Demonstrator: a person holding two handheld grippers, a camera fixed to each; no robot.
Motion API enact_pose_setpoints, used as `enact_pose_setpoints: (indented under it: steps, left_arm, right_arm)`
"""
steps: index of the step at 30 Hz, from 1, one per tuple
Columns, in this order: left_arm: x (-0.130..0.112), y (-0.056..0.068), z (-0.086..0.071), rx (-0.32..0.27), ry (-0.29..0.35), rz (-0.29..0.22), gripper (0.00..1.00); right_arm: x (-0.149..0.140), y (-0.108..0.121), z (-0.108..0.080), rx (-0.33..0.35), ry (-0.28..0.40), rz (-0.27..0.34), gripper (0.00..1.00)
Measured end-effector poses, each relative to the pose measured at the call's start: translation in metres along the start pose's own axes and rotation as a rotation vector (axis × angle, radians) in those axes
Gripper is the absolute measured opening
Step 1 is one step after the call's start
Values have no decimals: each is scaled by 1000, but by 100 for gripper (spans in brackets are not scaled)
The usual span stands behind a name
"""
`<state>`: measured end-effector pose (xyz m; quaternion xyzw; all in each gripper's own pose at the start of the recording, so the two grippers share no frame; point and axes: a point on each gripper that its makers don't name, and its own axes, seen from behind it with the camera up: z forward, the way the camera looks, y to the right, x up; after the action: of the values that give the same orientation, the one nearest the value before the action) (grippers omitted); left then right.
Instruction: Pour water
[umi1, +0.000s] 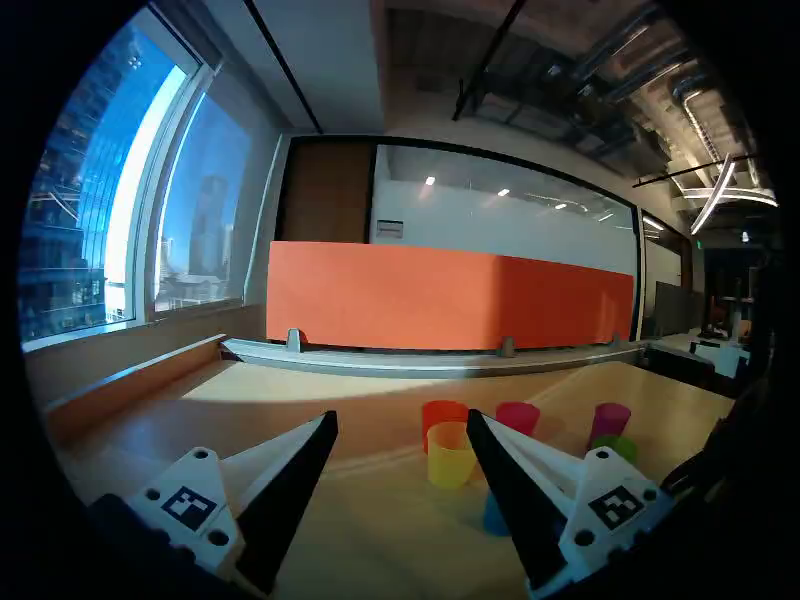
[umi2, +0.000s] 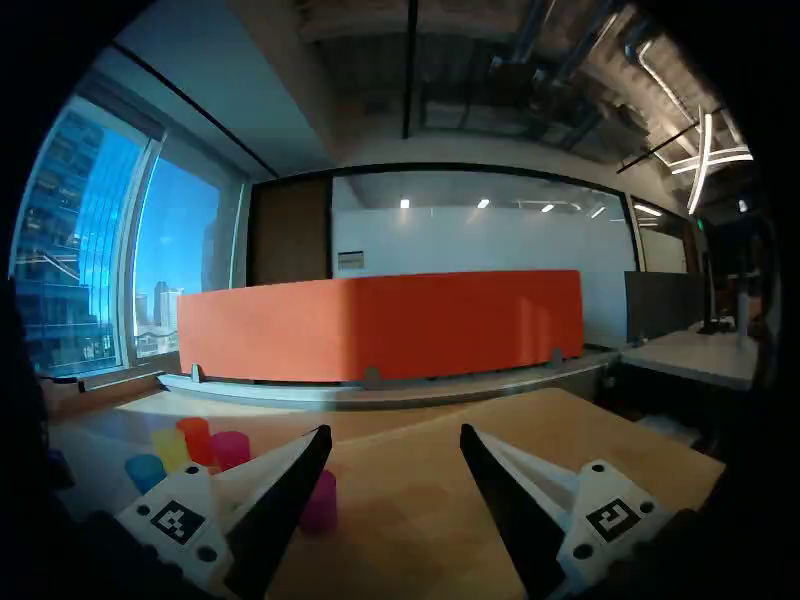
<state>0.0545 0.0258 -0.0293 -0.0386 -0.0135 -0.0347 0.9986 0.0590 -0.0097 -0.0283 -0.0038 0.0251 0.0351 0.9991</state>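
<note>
The left gripper (umi1: 400, 414) gapes wide and empty, with the yellow cup (umi1: 450, 455) standing on the table (umi1: 380, 535) just ahead, among other coloured cups. The right gripper (umi2: 394, 429) is equally open and empty. The cup looks light, thin and slick, so it is probably best pinched gently mid-wall.

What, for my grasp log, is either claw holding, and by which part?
Nothing. The left claw and right claw are both open and empty; the translucent yellow plastic cup stands untouched.
</note>
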Motion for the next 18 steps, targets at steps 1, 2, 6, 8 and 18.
enact_pose_setpoints:
  steps: [1,2,6,8,18]
  left_arm:
    - [0,0,0,-1,1,2,96]
    - [1,0,0,-1,1,4,96]
    - [-1,0,0,-6,3,10,96]
    - [-3,-1,0,-3,2,14,96]
    - [1,-8,1,31,26,59,96]
  right_arm:
    - [2,0,0,-1,7,-3,99]
    - [3,1,0,-2,14,-7,99]
    - [7,1,-2,-2,34,-18,99]
    - [6,1,-2,-5,31,-20,99]
    - [6,2,-1,-10,37,5,99]
